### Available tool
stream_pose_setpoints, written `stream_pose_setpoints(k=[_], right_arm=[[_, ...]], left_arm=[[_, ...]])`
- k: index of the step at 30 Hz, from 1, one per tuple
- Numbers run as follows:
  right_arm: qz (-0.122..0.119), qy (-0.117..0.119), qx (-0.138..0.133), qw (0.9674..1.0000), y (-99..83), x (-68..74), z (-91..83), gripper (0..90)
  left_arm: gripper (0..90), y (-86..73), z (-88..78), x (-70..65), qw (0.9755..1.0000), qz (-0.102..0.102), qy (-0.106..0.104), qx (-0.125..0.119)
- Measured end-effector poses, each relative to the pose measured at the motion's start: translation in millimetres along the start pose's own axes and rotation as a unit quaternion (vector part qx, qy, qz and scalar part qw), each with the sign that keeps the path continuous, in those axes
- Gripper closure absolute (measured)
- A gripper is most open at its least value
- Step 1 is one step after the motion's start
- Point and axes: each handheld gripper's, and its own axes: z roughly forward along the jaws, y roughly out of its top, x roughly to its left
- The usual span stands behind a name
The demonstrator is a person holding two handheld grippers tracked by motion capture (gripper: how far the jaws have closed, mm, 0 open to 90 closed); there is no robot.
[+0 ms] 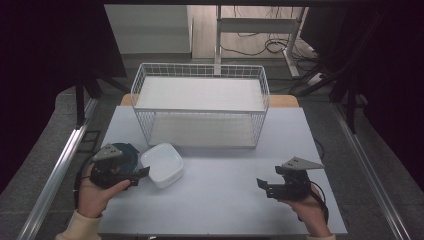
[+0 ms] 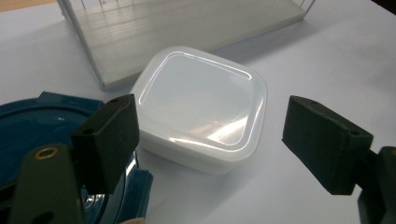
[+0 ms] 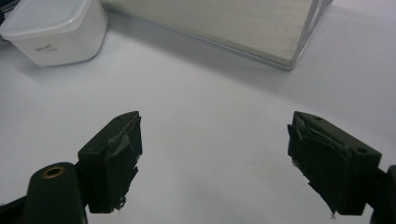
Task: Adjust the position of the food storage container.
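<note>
A white lidded square container (image 1: pixel 162 164) sits on the pale table at the front left, below the wire rack's left corner. Beside it on the left lies a dark blue round lid or dish (image 1: pixel 127 154). My left gripper (image 1: pixel 141 175) hovers over that blue piece, open, its jaws wide apart and aimed at the white container (image 2: pixel 201 107); the blue piece (image 2: pixel 28 121) lies under its left jaw. My right gripper (image 1: pixel 263 186) stands open at the front right over bare table. In the right gripper view the gripper (image 3: pixel 215 158) holds nothing and the container (image 3: pixel 53 28) is far off.
A white wire rack (image 1: pixel 200 102) with two shelves stands at the back middle of the table (image 1: pixel 225 200). Its lower shelf board (image 3: pixel 224 23) lies ahead of the right gripper. Metal rails run along both sides of the table.
</note>
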Motion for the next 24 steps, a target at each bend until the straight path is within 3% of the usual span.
stream_pose_setpoints(k=[13,15,20,24], right_arm=[[0.0,-0.004,0.005,1.0,-0.2,0.8,1.4,17.7],[-0.001,-0.004,0.008,1.0,0.8,1.0,4.9,17.7],[-0.011,-0.004,0.013,0.9999,2.8,4.3,6.5,17.7],[-0.018,-0.002,0.013,0.9998,5.9,8.0,6.8,17.7]], left_arm=[[19.8,-2.1,-0.7,1.8,1.0,0.0,0.0,0.005],[20.6,-1.9,-5.8,3.4,0.9999,-0.002,0.011,0.004],[22.3,0.4,-18.5,5.9,0.9999,-0.003,0.015,-0.006],[25.7,5.8,-29.3,20.3,0.9998,-0.01,0.019,-0.003]])
